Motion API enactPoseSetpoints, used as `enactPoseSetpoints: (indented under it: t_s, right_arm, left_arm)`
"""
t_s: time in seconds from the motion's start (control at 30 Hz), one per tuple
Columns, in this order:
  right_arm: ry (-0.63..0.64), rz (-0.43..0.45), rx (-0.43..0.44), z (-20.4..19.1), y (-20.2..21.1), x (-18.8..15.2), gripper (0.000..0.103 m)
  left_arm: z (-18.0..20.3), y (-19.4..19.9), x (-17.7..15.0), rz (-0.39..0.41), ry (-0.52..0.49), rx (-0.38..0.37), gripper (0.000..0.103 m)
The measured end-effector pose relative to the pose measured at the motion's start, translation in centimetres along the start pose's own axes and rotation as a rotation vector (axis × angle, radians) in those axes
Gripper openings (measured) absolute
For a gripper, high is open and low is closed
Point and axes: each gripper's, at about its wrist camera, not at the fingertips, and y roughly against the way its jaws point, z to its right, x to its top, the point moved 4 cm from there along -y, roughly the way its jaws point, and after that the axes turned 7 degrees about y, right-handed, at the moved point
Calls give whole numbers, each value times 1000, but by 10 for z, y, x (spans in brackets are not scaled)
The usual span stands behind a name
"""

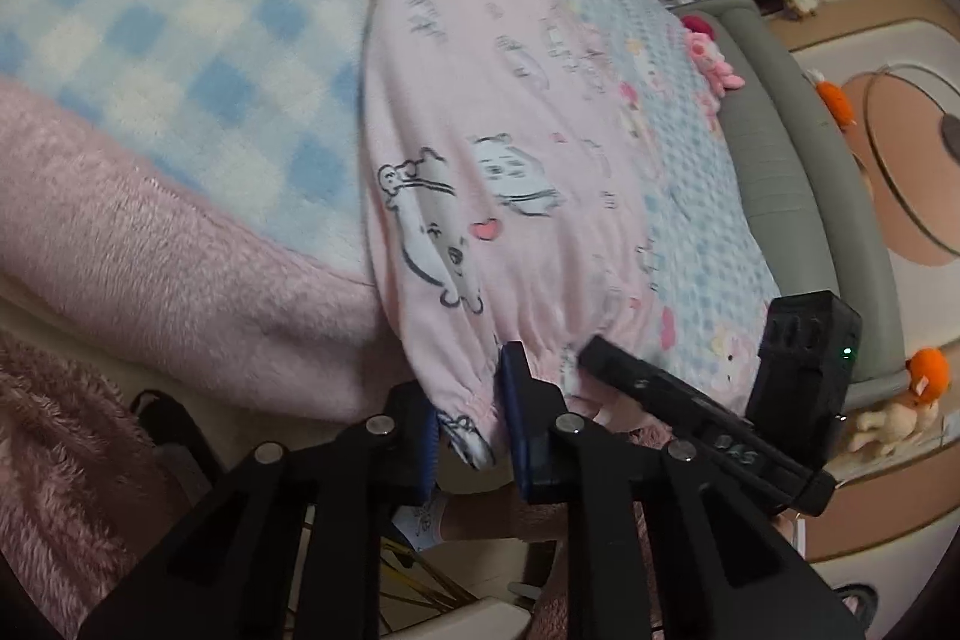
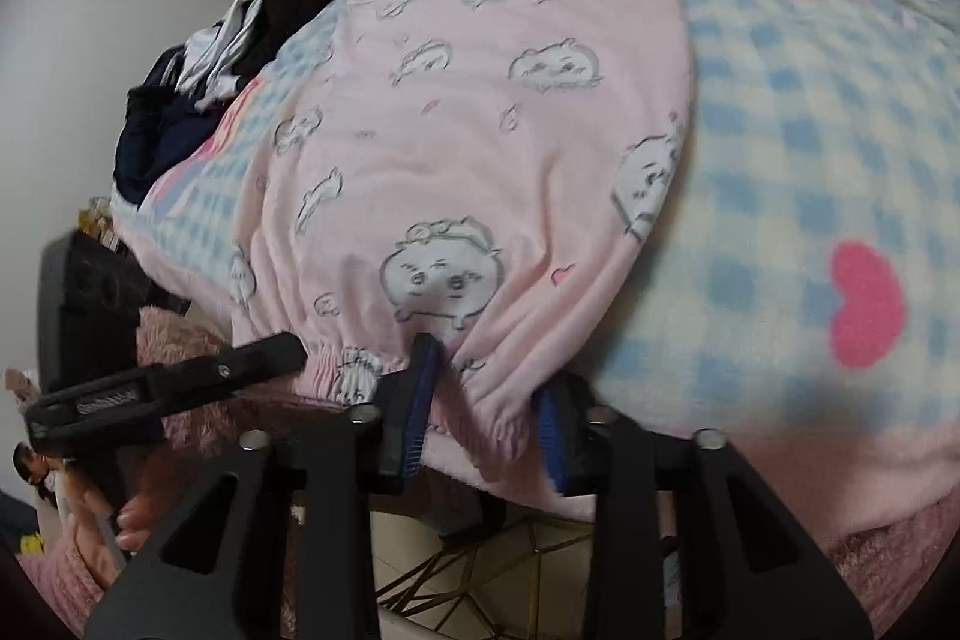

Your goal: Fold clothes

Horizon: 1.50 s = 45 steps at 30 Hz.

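My left gripper (image 1: 471, 409) is clenched on the gathered elastic waistband of the pink pyjama trousers (image 1: 480, 112), the cloth bunched between its blue pads (image 1: 515, 400) at the near edge of the bed. My right gripper (image 2: 486, 400) is clamped on the same waistband a little further along, a fold of it pinched between its own blue pads (image 2: 420, 388). Each wrist view shows the other gripper just beside mine, also at the hem of the waistband.

From there the trousers run away from me, flat on the bed, printed with small white cartoon animals and a few pink hearts. They lie on a blue-and-white checked blanket (image 1: 180, 28) with a large pink heart (image 2: 867, 304) and pink cartoon figures on it; a fuzzy pink border (image 1: 150, 244) of the blanket hangs over the near edge.

In the right wrist view, a heap of dark clothes (image 2: 240, 16) sits at the far left side of the bed. In the left wrist view, a grey bed frame (image 1: 780, 124) edges the far side, with plush toys (image 1: 900, 400) on the floor near it.
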Motion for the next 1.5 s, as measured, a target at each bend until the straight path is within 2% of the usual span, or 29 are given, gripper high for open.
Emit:
enactPoseSetpoints:
  t_s: [0.07,0.17,0.27,0.53,0.67,0.83,0.97,1.03,1.13,1.23,1.33,1.4,1.43,1.5]
  right_arm:
    - [46,12,-9,-7,3,-3,17]
    - [50,-8,-12,-4,-8,0,20]
    - [28,-12,-6,1,-13,-1,14]
    - [92,73,-13,-18,31,-10,10]
    - [138,86,-20,-33,48,-21,10]
    - [151,84,-9,-44,67,-46,10]
    - [133,39,12,-43,68,-71,10]
    - [103,28,33,-39,65,-73,10]
    - [63,61,87,-33,75,-54,10]
    - [73,99,79,-30,83,-18,10]
    - [89,128,50,-27,81,26,11]
    - [86,136,24,-24,71,56,13]
    - [74,134,3,-20,63,70,15]
    - [56,118,-52,-11,47,87,37]
  left_arm:
    - [3,3,0,6,-11,-12,19]
    - [-7,-9,5,-26,4,34,19]
    - [-5,-6,2,-13,-29,85,17]
    - [19,8,-8,36,-119,166,15]
    - [19,20,-20,25,-109,156,15]
    - [24,40,-56,4,-107,134,15]
    - [31,44,-67,-19,-128,128,15]
    - [40,47,-58,-14,-140,111,15]
    - [56,54,-36,-1,-171,82,15]
    - [77,55,0,26,-197,39,15]
    - [93,44,44,57,-228,43,16]
    - [94,29,70,51,-212,35,18]
    - [90,19,85,41,-185,36,20]
    - [76,8,106,44,-120,71,35]
